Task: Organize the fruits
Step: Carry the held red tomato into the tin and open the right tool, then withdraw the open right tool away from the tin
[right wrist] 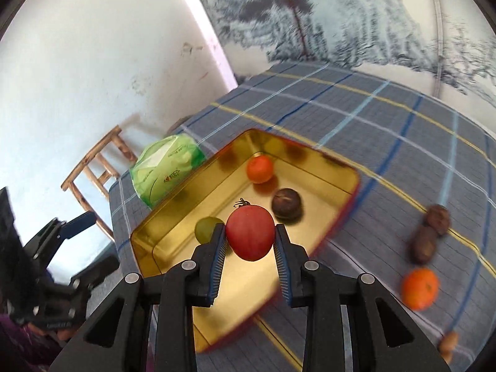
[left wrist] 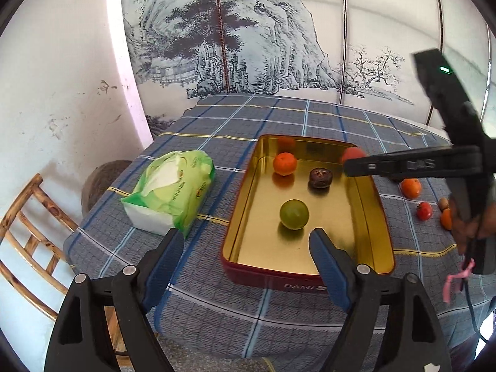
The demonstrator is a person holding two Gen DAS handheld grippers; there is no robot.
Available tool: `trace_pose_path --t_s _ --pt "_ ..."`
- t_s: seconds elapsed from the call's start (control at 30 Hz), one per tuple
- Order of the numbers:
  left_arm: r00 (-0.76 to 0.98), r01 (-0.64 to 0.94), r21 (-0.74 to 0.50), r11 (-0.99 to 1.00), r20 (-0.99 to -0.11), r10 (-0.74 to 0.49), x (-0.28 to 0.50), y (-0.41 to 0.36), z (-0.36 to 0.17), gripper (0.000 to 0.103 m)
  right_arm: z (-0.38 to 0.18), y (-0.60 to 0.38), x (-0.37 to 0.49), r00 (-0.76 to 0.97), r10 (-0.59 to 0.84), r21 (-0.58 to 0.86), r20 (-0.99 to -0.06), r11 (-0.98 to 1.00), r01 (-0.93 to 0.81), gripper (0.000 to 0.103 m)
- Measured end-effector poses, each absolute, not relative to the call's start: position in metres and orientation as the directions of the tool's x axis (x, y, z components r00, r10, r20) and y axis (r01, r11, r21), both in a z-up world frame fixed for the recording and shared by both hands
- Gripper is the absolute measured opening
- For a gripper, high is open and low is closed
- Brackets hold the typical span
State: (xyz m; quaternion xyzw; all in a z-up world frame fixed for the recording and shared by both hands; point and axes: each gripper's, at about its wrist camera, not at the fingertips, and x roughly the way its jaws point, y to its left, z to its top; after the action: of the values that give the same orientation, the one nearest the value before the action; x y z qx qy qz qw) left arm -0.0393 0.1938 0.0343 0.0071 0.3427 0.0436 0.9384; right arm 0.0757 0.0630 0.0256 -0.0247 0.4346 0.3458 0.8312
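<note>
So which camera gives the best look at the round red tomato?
The right wrist view: the round red tomato sits large and central, clamped in the right tool above the gold metal tin. The left wrist view shows only a blurred red edge behind that tool's fingers.

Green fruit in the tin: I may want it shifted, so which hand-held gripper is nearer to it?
Left. The left hand-held gripper hangs open just short of the green fruit; the right hand-held gripper holds a red tomato farther off.

The checked tablecloth (left wrist: 279, 117) bears a tin (left wrist: 369, 214), tissue pack (left wrist: 173, 192) and loose fruits (right wrist: 420, 288).
</note>
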Motion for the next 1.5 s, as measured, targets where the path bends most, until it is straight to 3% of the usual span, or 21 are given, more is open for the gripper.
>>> trace_pose_path --t_s 0.73,1.1,1.5 --pt "0.751 -0.082 0.138 0.987 -0.642 0.152 -0.038 0.190 0.022 0.090 -0.010 0.160 0.134 0.270 0.416 0.187 -0.869 0.779 -0.598 0.032" --pt "0.729 -0.078 0.137 0.988 -0.668 0.150 -0.037 0.193 0.013 0.092 -0.016 0.173 0.140 0.249 0.444 0.238 -0.861 0.783 -0.574 0.033" --pt "0.729 -0.073 0.166 0.983 -0.664 0.166 -0.050 0.180 0.023 0.093 0.008 0.130 0.113 0.280 0.599 0.404 -0.750 0.750 -0.523 0.034"
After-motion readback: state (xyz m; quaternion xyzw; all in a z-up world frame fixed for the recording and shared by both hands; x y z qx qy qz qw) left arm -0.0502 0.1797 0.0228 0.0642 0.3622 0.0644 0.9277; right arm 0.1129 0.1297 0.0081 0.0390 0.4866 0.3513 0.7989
